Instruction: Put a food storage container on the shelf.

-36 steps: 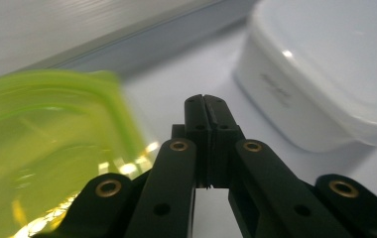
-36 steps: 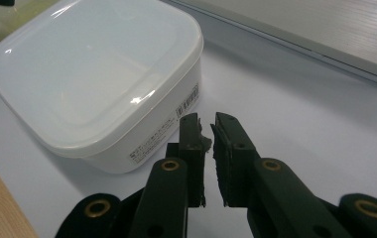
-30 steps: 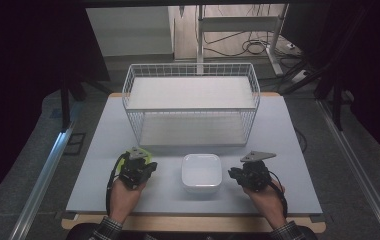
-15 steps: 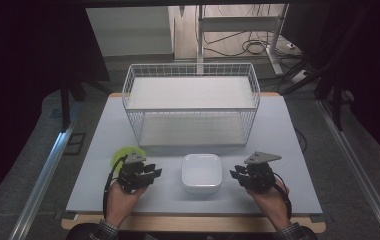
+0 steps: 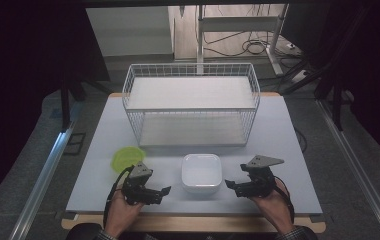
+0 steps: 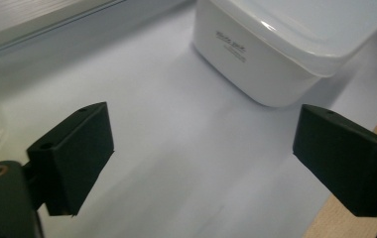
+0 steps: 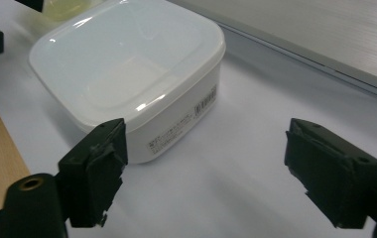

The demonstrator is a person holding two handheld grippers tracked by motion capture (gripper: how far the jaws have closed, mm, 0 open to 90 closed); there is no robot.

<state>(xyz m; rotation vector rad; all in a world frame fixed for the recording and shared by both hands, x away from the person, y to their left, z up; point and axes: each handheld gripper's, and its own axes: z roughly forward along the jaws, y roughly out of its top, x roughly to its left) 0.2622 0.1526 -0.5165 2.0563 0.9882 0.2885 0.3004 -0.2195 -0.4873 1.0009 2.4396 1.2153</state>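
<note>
- The left gripper (image 5: 164, 191) is held low over the near left part of the table, jaws spread wide and holding nothing; in the left gripper view only bare white tabletop lies between them.
- The left hand (image 5: 123, 210) wraps its rear, with a black cable looping beside it.
- The right gripper (image 5: 231, 186) sits at the near right, also released, its jaws wide apart and empty; a grey three-cornered plate (image 5: 263, 161) rides on top of it, and the right hand (image 5: 272, 207) grips it from behind.
- The two grippers point inward toward each other, with the white container (image 5: 201, 172) between them, touching neither.
- That container is square with rounded corners, has a white lid on, and stands flat on the table (image 5: 288, 135) near the front edge; a small printed label shows on its side in both gripper views.
- A lime-green bowl (image 5: 126, 159) rests just beyond the left gripper, left of the container.
- Farther back stands a white wire basket (image 5: 193, 107), well apart from the container.
</note>
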